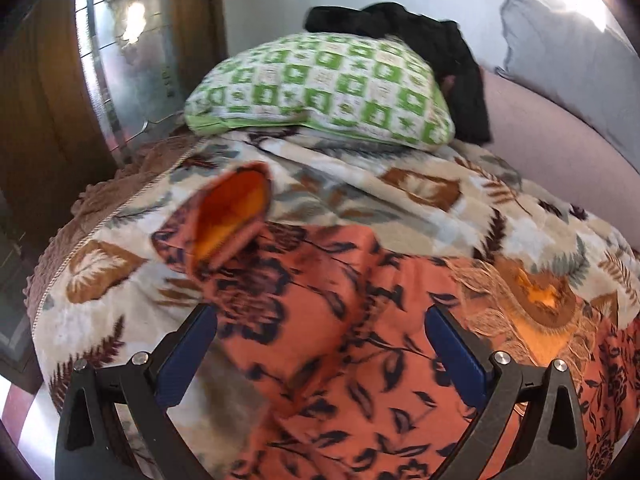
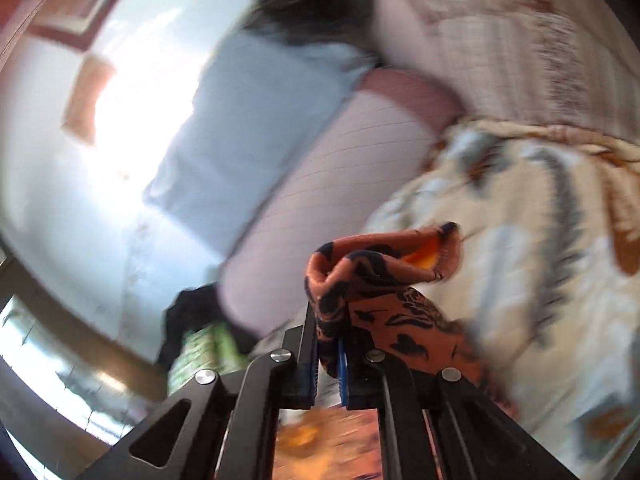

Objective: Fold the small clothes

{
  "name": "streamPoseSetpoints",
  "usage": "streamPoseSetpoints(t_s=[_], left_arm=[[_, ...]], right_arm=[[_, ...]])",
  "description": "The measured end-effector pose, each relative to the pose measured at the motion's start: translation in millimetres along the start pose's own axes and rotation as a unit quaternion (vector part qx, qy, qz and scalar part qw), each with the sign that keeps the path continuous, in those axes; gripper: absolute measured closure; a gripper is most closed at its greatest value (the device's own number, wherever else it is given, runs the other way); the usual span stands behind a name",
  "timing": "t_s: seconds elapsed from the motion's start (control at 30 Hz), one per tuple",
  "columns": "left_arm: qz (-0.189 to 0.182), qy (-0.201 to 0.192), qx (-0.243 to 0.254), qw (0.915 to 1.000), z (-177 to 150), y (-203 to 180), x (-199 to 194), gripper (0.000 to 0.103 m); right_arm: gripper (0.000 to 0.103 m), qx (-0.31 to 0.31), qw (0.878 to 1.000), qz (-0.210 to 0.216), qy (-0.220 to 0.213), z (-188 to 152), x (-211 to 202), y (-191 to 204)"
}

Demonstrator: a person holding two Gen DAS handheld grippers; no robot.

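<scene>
An orange garment with a dark floral print [image 1: 340, 340] lies spread on a leaf-patterned blanket [image 1: 400, 196] on the bed. One sleeve [image 1: 232, 216] points up to the left, its opening showing a bright orange inside. A fringed neckline part [image 1: 532, 300] lies to the right. My left gripper [image 1: 320, 320] is open just above the garment, one finger on each side of its middle. My right gripper [image 2: 328, 344] is shut on a bunched edge of the same garment [image 2: 380, 280] and holds it up over the blanket [image 2: 520, 240]. The right wrist view is blurred.
A green and white checked pillow [image 1: 320, 88] lies at the head of the bed with a black cloth [image 1: 440, 48] behind it. A pink sheet [image 1: 540, 128] and grey pillow [image 1: 560, 40] are to the right. A wooden frame [image 1: 40, 100] stands left.
</scene>
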State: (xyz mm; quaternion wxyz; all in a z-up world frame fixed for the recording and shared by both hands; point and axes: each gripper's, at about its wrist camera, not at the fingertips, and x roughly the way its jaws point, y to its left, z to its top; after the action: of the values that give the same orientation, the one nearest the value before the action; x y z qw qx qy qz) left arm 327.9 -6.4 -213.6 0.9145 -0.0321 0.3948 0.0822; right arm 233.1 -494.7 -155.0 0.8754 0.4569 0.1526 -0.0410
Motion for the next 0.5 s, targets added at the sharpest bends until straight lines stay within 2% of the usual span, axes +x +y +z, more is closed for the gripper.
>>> streamPoseSetpoints(t_s=[0.1,0.2,0.3,0.4,0.47,0.5], left_arm=[[0.025,0.001,-0.02,0.9995,6,30,3,0.0],[0.037,0.014,-0.034,0.9986,9,55,10,0.0],[0.049,0.021,-0.049,0.9974,10,79,12,0.0],[0.067,0.02,-0.062,0.9956,11,98,13,0.0],[0.072,0.02,-0.069,0.9948,11,108,14,0.0],[0.072,0.021,-0.072,0.9946,11,111,15,0.0]], right_arm=[[0.095,-0.032,0.998,0.044,0.04,-46,25,64],[0.095,-0.062,0.992,0.062,0.09,-108,57,111],[0.095,-0.076,0.983,0.067,0.154,-176,93,131],[0.094,-0.09,0.968,0.05,0.228,-244,130,133],[0.088,-0.1,0.952,0.035,0.288,-282,151,127],[0.072,-0.097,0.942,0.03,0.32,-303,152,125]])
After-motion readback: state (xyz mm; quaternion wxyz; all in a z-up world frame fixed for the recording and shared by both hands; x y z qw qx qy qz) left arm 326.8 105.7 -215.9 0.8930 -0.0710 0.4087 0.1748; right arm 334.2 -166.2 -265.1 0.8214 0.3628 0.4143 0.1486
